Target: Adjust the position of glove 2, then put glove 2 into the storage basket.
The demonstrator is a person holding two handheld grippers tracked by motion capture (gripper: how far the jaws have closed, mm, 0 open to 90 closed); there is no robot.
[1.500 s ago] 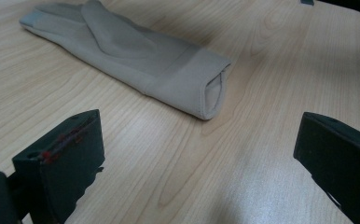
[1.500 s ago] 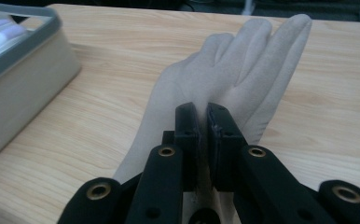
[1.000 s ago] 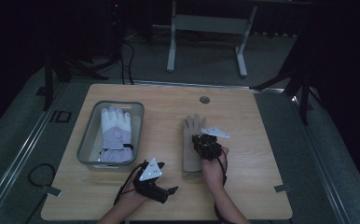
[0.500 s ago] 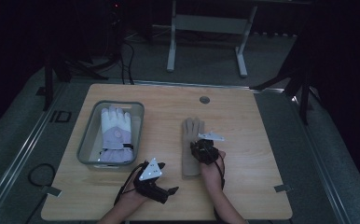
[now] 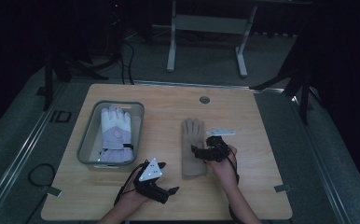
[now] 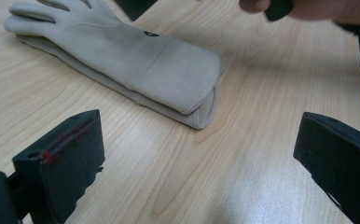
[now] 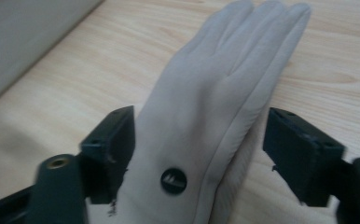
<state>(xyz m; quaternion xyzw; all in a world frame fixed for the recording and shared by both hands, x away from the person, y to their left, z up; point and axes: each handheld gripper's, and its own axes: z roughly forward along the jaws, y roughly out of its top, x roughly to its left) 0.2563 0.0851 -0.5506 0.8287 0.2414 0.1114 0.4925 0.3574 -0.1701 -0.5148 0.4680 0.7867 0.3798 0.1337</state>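
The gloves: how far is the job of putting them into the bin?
Done: the white glove lies in the grey bin. In hand: the open right gripper straddles the beige glove on the table. Left: closing, lifting, binning it, probably.

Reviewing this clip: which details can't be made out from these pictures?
- Tan glove: right gripper view cuts off its cuff at the bottom edge; the lettering on its black button is too blurred to read.
- Right gripper: the high view is too small and dark to show whether the pads touch the glove.
- White glove in the bin: its underside is hidden.
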